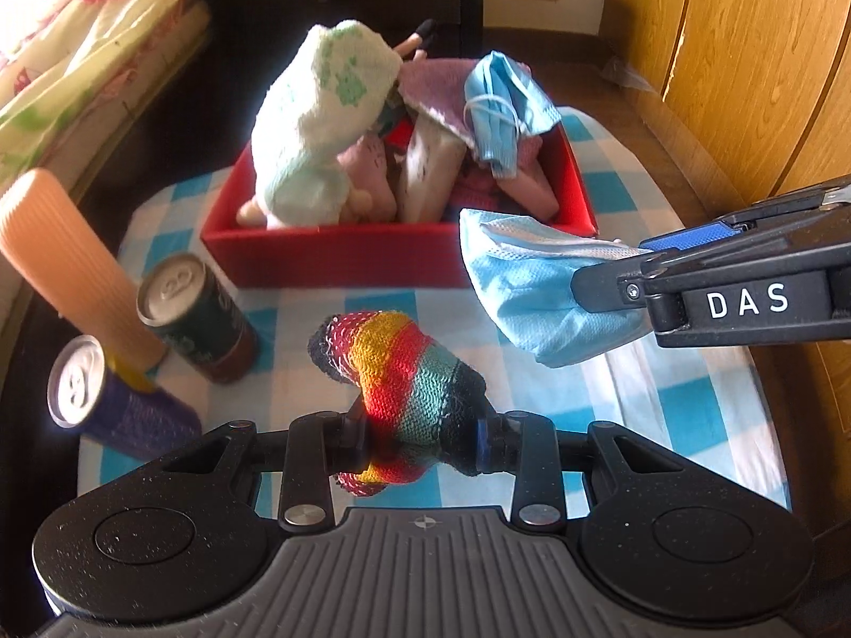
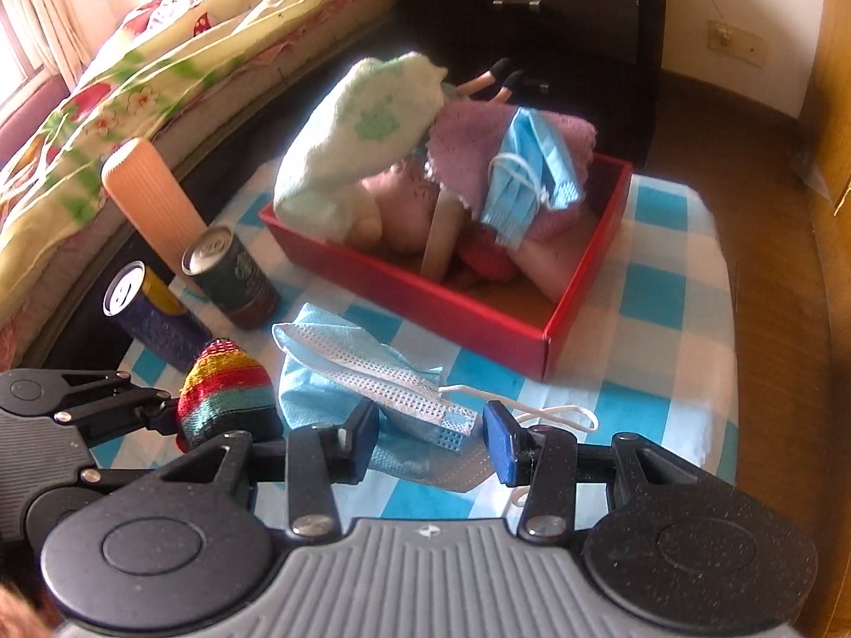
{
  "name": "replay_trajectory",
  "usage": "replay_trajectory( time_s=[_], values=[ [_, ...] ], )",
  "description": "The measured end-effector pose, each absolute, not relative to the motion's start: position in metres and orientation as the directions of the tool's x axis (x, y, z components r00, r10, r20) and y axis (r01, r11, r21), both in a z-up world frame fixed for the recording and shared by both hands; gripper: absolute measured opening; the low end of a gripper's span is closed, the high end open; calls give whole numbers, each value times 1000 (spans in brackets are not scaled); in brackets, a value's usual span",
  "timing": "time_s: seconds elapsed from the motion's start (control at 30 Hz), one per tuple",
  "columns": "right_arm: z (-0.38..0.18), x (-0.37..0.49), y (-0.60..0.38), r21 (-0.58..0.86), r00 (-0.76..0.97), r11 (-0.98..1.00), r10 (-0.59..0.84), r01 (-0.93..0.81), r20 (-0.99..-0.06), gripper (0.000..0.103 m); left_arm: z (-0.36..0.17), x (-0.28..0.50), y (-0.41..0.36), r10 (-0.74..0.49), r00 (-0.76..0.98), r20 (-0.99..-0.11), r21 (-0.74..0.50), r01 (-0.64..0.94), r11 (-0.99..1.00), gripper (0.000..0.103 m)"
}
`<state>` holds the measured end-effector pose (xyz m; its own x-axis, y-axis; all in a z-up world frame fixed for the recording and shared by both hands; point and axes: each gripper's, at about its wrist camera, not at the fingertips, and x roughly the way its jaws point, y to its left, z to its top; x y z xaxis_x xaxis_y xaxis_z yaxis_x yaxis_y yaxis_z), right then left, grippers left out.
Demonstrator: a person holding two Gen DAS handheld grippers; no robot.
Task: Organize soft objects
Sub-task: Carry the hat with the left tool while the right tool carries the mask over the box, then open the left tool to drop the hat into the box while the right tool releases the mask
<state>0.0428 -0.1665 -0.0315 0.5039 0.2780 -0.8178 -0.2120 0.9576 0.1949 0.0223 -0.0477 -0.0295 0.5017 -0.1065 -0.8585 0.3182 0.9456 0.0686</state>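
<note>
My left gripper (image 1: 420,433) is shut on a rainbow-striped knitted sock (image 1: 399,372), held above the checked cloth; it also shows in the right wrist view (image 2: 223,393). My right gripper (image 2: 431,438) has a blue face mask (image 2: 367,388) between its fingers, with a wide gap between the pads; in the left wrist view the mask (image 1: 532,287) hangs lifted from the fingers (image 1: 611,282). The red box (image 1: 340,260) behind holds a green-white towel (image 1: 319,122), a purple cloth (image 1: 441,95), another blue mask (image 1: 505,101) and other soft items.
Two drink cans (image 1: 197,319) (image 1: 106,399) and a ribbed peach cylinder (image 1: 64,260) stand at the left on the blue-checked cloth (image 1: 665,399). A floral bedspread (image 2: 133,95) lies left, a dark drawer unit (image 2: 532,10) behind, wooden doors (image 1: 744,80) right.
</note>
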Motion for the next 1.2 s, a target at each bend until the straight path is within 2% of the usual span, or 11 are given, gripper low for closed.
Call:
replay_trajectory(
  time_s=[0.37, 0.83, 1.07, 1.13, 1.2],
  values=[
    [-19, 93, -187, 193, 565, 972, 235, -135, -791, 21, -9, 87, -56, -102, 570, -816, 86, 294, 952, 35],
    [-22, 176, -198, 182, 656, 983, 144, -10, -741, 21, -6, 178, -52, -138, 588, -797, -29, 191, 981, 36],
    [-52, 201, -189, 141, 628, 990, 113, -5, -770, 21, -35, 196, -65, -166, 532, -831, -62, 207, 976, 38],
    [-62, 203, -184, 87, 611, 996, 80, -18, -788, 21, -43, 199, -63, -143, 526, -838, -43, 197, 979, 44],
    [-69, 203, -178, 32, 582, 998, 57, -53, -811, 21, -43, 199, -61, -148, 519, -842, -48, 200, 979, 45]
  ],
)
